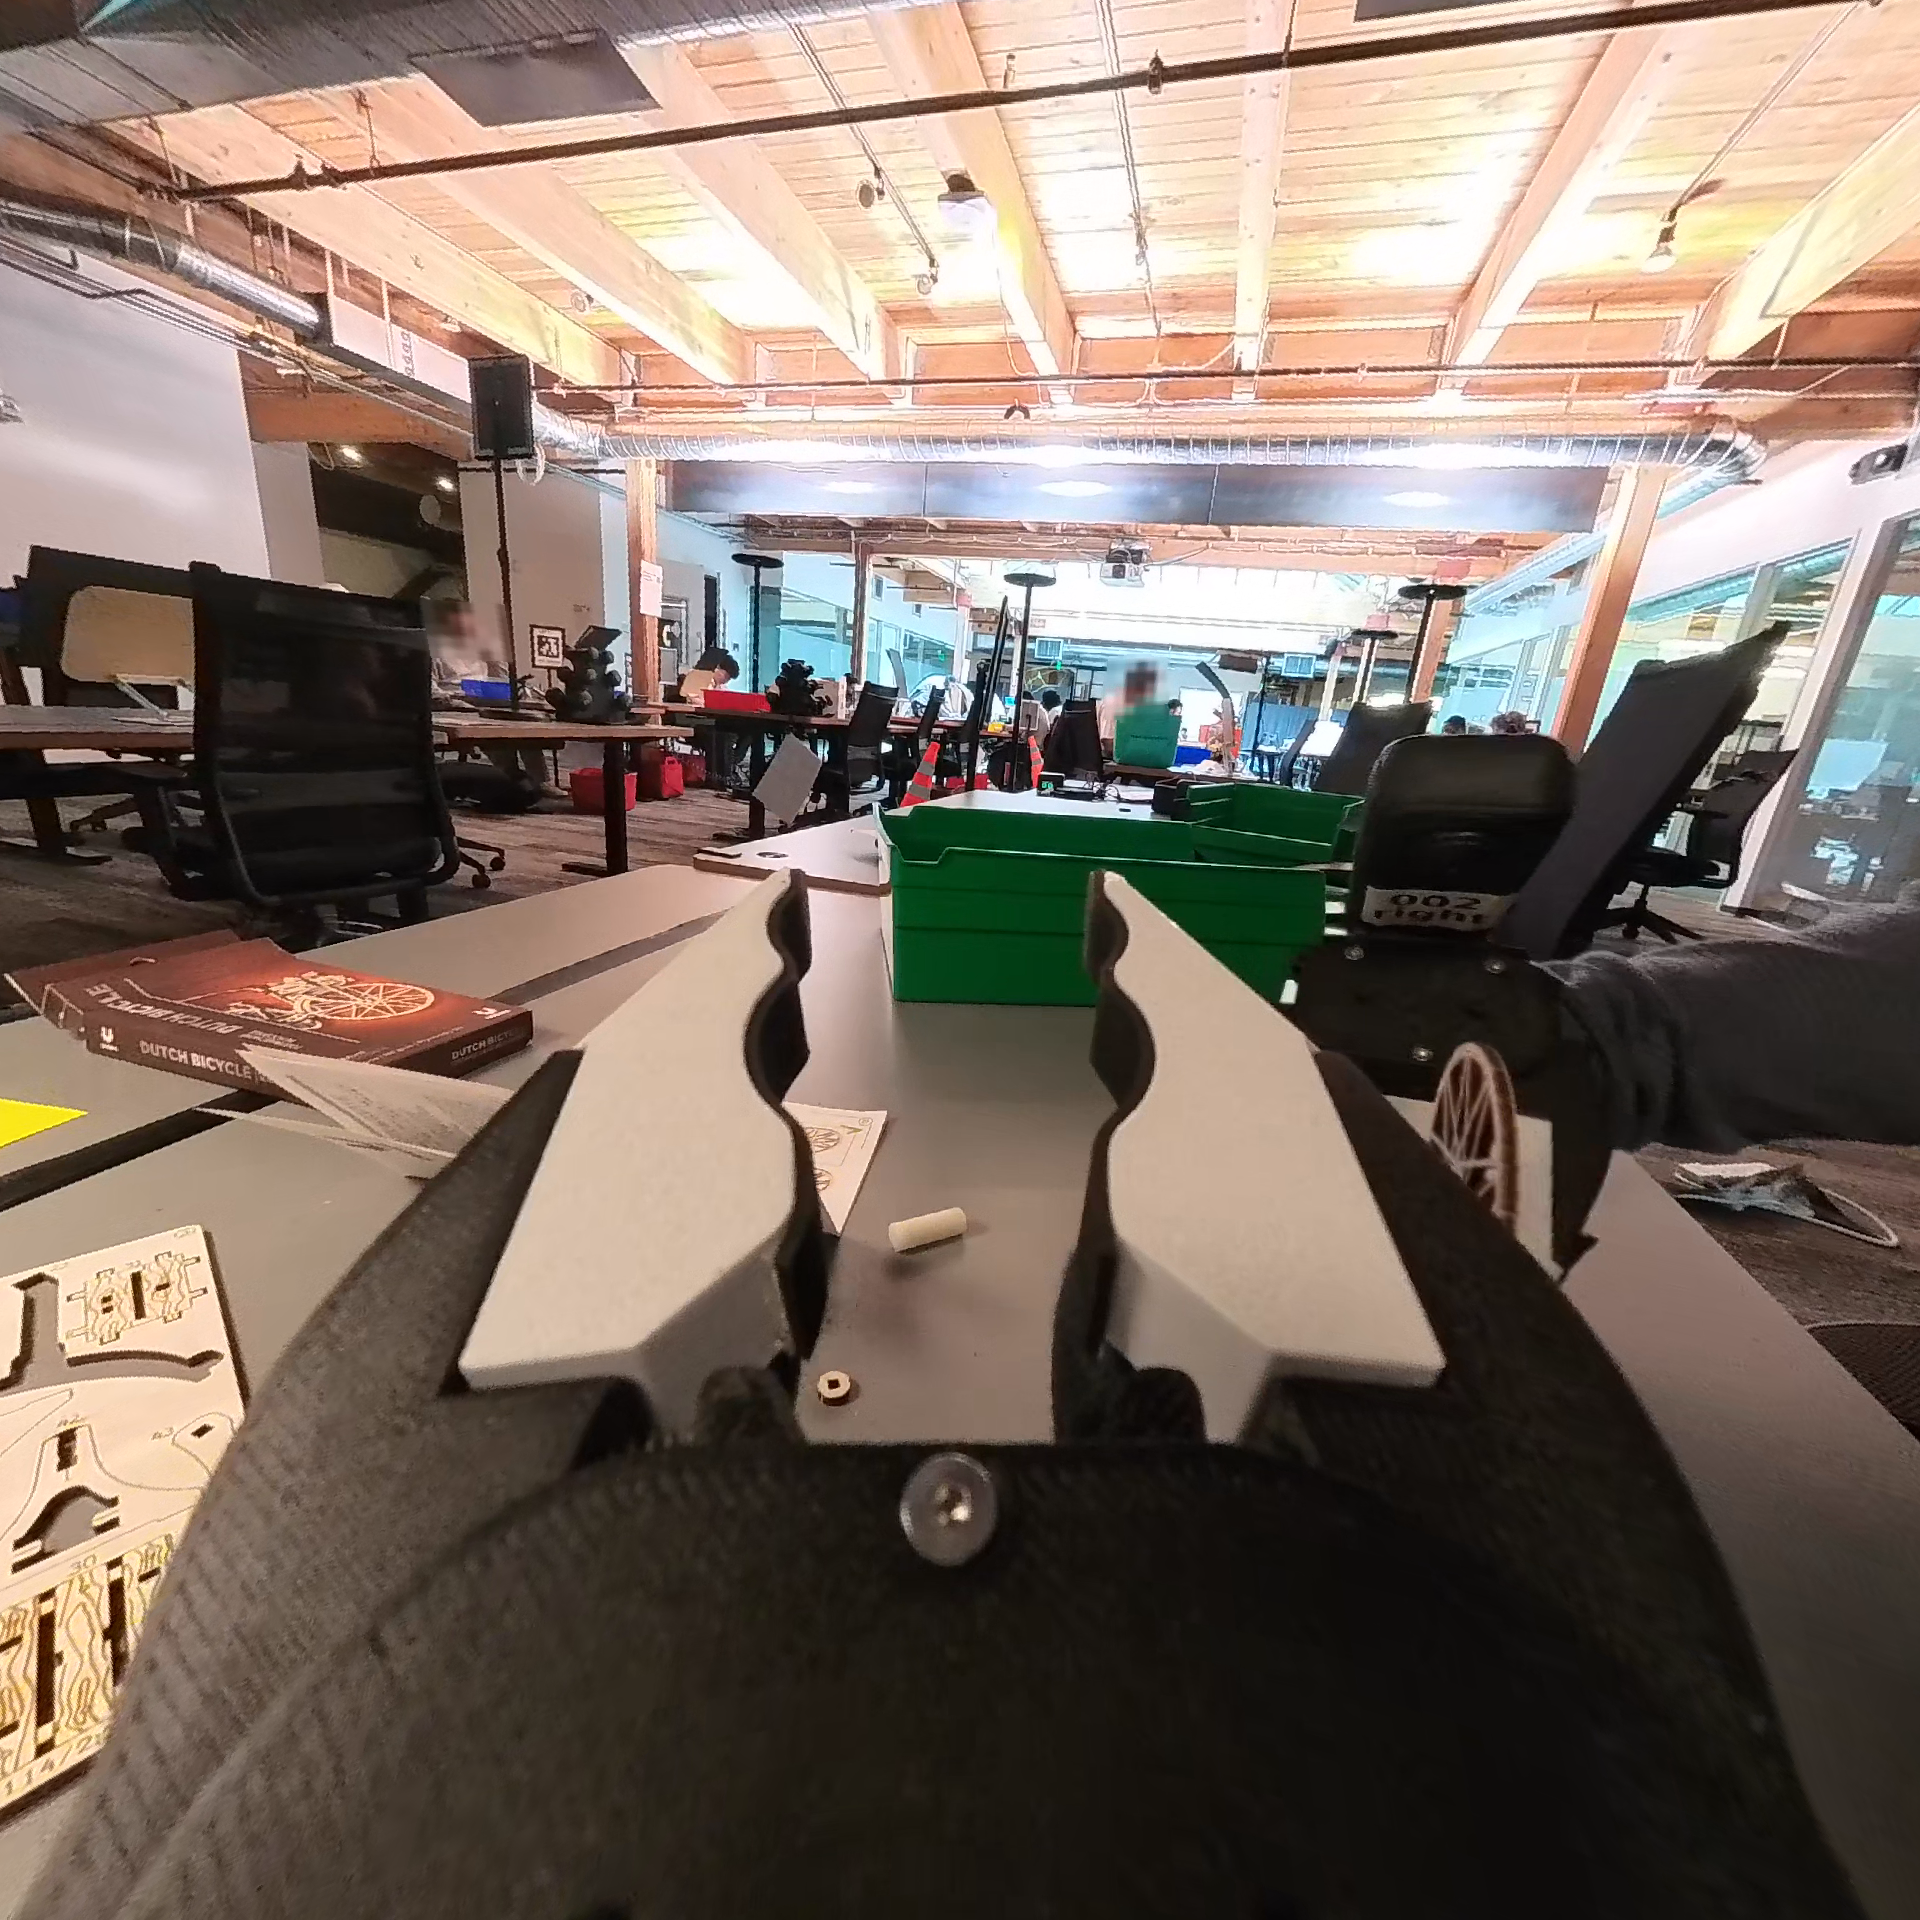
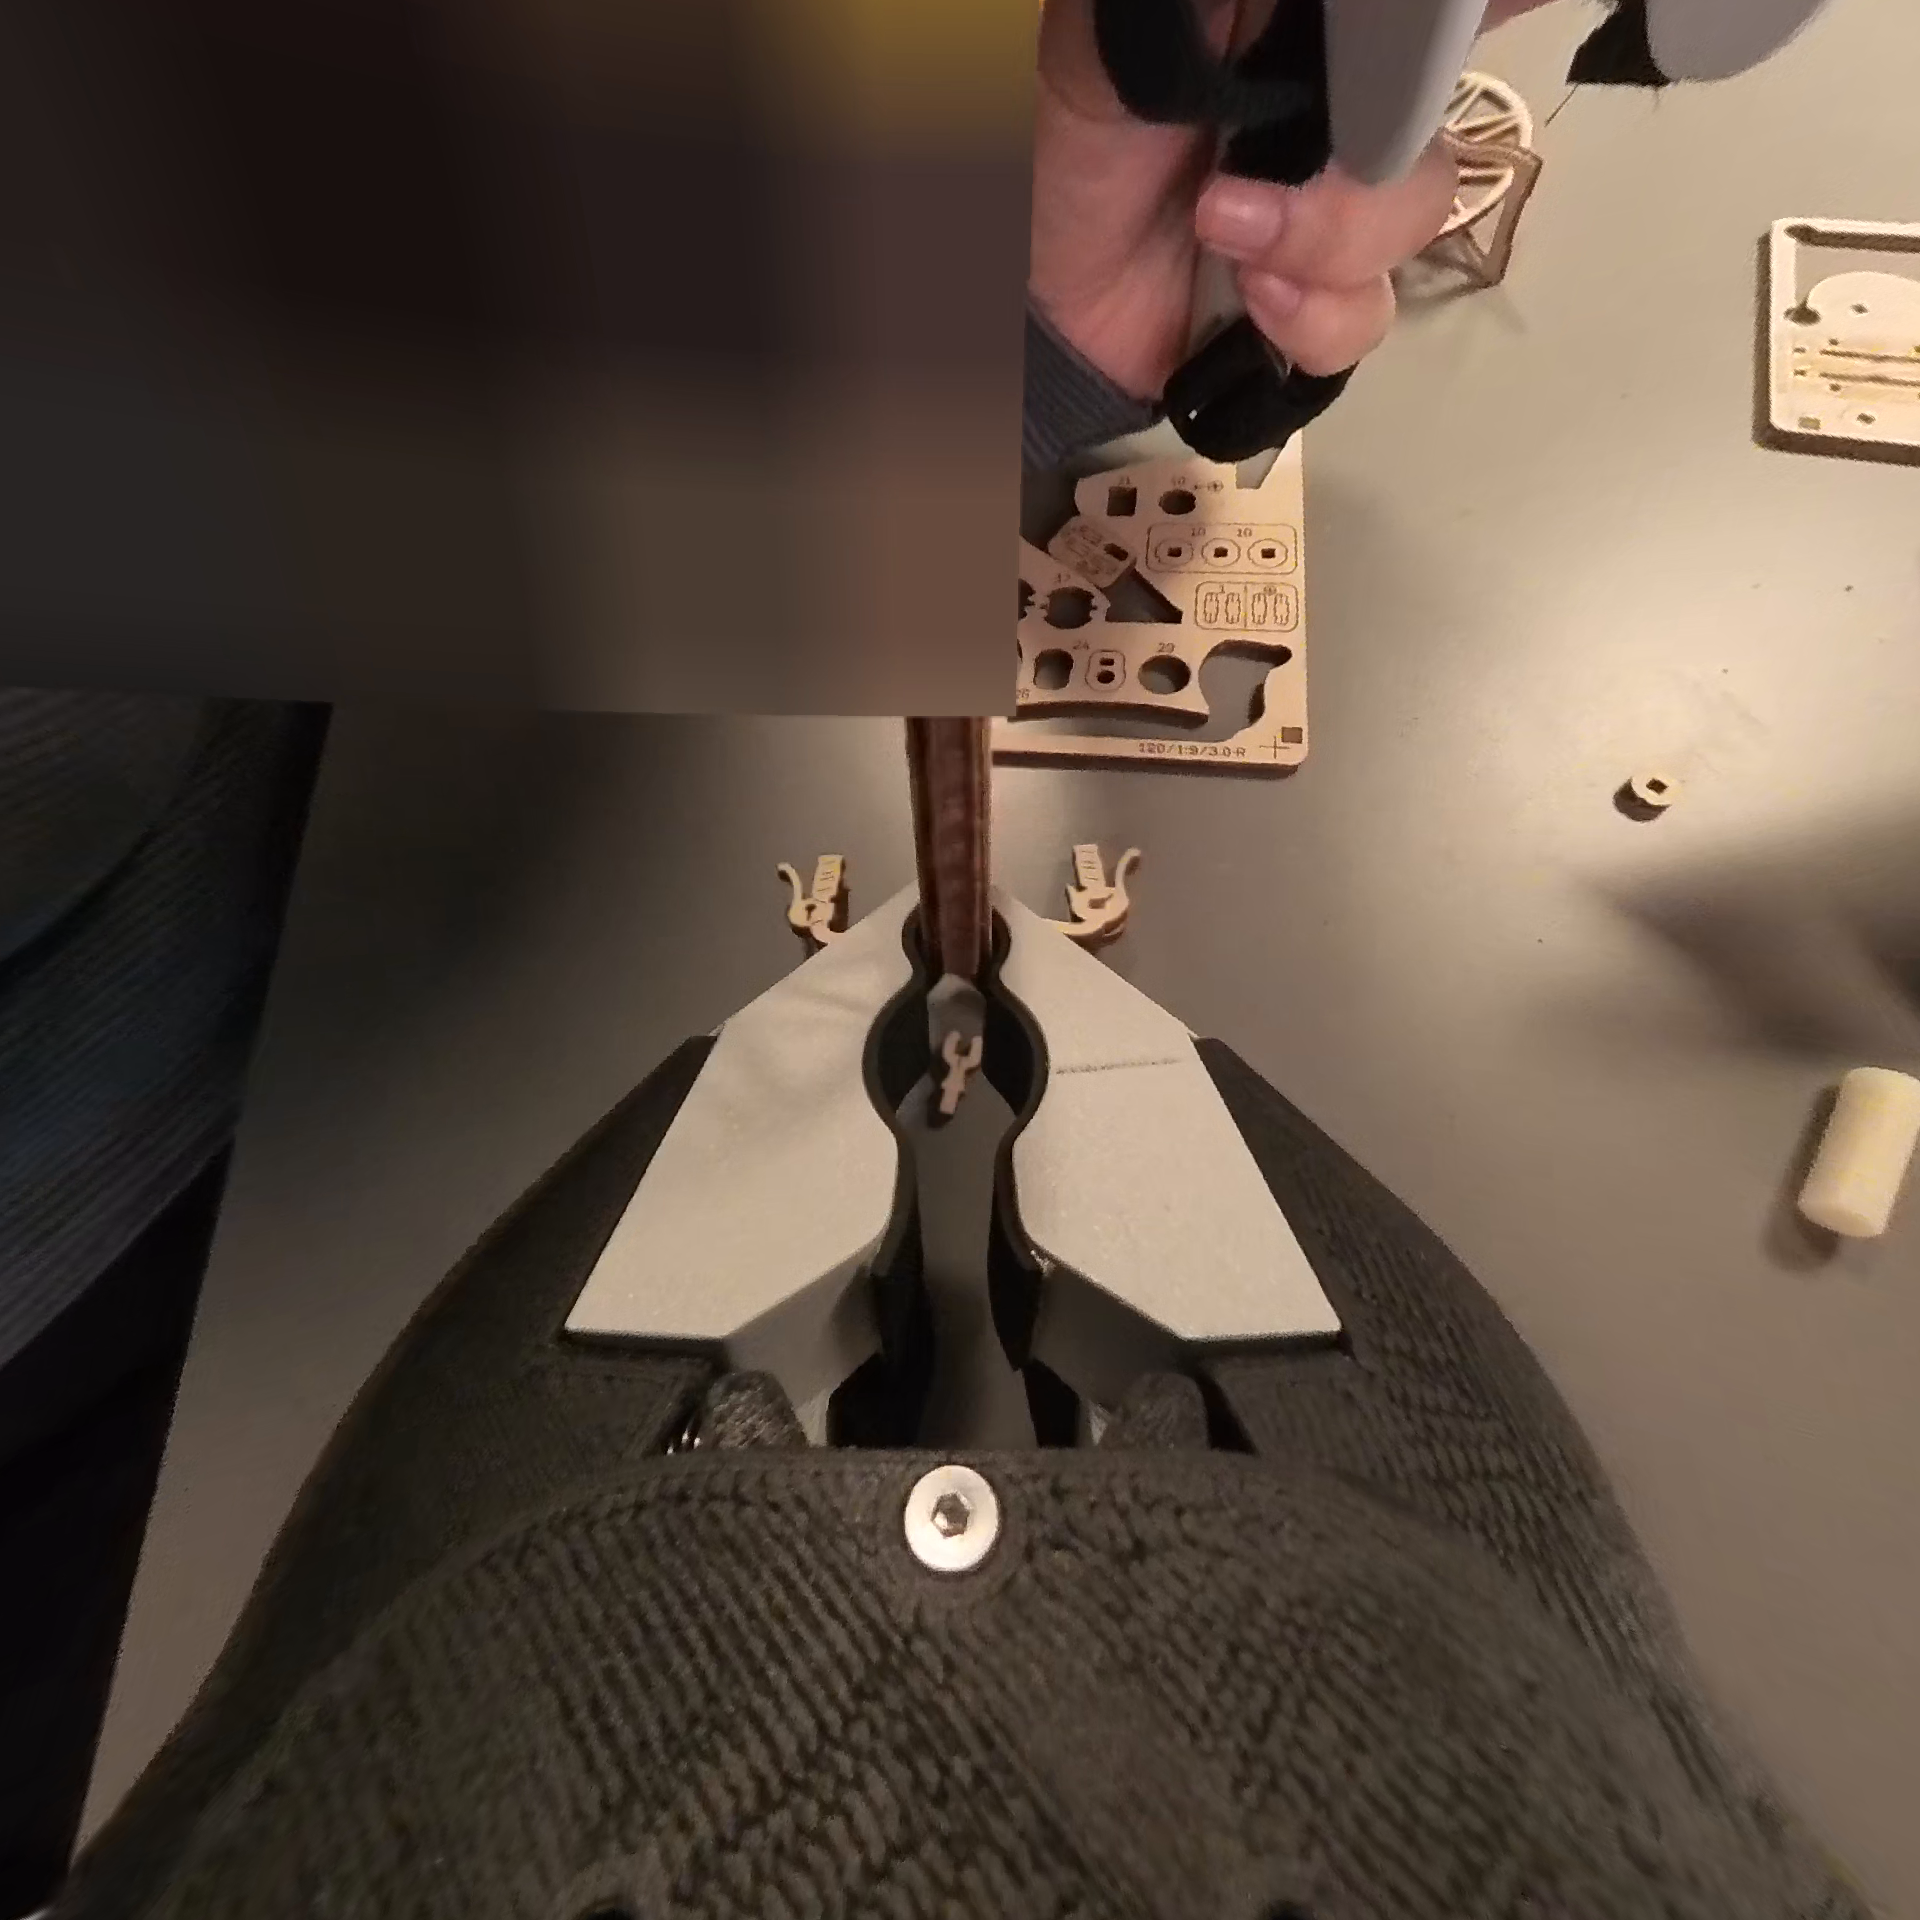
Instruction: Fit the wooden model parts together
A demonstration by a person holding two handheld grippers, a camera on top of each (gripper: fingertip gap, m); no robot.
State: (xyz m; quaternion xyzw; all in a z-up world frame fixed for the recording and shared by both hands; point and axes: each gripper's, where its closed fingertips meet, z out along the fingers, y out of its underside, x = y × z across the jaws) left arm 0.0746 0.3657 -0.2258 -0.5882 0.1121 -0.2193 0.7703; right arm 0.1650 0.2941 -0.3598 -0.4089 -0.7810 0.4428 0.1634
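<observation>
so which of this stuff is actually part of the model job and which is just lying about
Job:
wooden wheel held in right gripper
part sheets
small wooden clips
tiny wooden ring
kit box
left gripper, open

Lying about:
green trays
office chair
yellow paper

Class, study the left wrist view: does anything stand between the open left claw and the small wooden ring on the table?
Nothing visible does. The wooden ring lies on the bare table inside the gap of the open left claw, near its base. The cream cylinder lies farther forward, apart from the ring.
</observation>
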